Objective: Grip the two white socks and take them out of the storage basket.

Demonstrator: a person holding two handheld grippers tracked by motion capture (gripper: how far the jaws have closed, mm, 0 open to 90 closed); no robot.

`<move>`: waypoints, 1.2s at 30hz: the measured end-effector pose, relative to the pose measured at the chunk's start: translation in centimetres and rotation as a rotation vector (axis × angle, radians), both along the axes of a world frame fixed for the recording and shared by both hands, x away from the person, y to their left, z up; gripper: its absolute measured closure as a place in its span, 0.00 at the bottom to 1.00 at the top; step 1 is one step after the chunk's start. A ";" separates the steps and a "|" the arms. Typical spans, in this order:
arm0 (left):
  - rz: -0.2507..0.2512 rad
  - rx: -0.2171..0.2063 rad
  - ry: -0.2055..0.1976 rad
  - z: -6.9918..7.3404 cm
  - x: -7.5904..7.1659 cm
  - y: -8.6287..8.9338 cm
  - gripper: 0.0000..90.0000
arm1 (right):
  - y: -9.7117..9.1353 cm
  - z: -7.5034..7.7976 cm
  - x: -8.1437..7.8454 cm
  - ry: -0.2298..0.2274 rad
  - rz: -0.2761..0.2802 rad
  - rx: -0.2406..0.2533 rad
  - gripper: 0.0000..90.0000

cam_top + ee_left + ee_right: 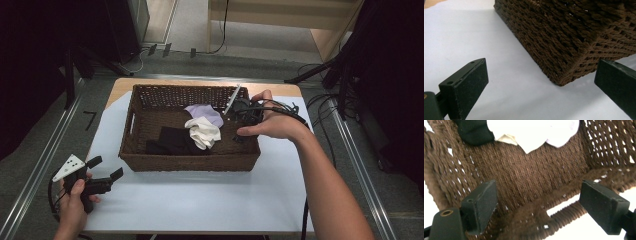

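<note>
A brown wicker basket [190, 162] stands on the white-covered table [200, 200]. Inside lie a white cloth [204, 132], a lavender cloth [205, 112] and a black cloth [175, 141]. My right gripper [236, 124] hangs over the basket's right end, jaws open and empty. In the right gripper view [540, 197] it faces the bare woven floor [529, 175], with the white cloth [529, 132] and the black cloth [474, 131] farther off. My left gripper [106, 167] rests at the table's left front, open. In the left gripper view [541, 75] it looks at the basket's corner [574, 37].
Black cables [325, 107] trail off the table's right side behind the right hand. Metal floor rails [45, 155] run along both sides of the table. A wooden desk [300, 20] stands at the back. White table surface lies in front of the basket.
</note>
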State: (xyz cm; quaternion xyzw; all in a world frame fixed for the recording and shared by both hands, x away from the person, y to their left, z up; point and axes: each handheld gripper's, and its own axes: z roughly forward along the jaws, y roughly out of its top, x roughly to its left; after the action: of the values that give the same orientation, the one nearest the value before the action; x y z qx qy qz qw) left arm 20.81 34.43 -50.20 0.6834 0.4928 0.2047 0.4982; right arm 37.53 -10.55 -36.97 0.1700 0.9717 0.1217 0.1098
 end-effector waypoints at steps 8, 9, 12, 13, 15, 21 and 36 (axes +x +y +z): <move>-0.001 0.000 -0.001 0.0 0.0 0.0 0.00 | 2.0 -1.0 0.1 0.009 0.018 -0.001 0.16; -0.002 0.001 -0.001 0.0 0.0 0.0 0.00 | 2.5 -1.2 0.1 0.013 0.028 0.003 0.16; -0.001 0.002 -0.001 0.0 0.0 0.0 0.00 | 3.3 -1.3 0.1 0.011 0.026 0.003 0.16; 0.000 0.001 -0.001 0.0 0.0 0.0 0.00 | 3.6 -1.4 0.1 0.013 0.025 0.003 0.16; -0.001 0.001 -0.001 0.0 0.0 0.0 0.00 | 3.8 -1.5 0.2 0.012 0.031 0.002 0.16; -0.002 0.001 -0.004 0.0 0.0 0.0 0.00 | 5.4 -2.2 0.3 -0.015 0.039 -0.009 0.15; -0.005 0.001 -0.005 0.0 0.0 0.0 0.00 | 8.5 -4.1 0.7 -0.018 0.046 -0.013 0.00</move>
State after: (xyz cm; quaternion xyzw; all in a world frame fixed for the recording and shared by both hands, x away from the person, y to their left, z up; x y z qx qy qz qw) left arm 20.76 34.44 -50.19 0.6844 0.4899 0.2055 0.4993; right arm 38.18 -2.01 -41.11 0.1456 0.9751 0.1194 0.1169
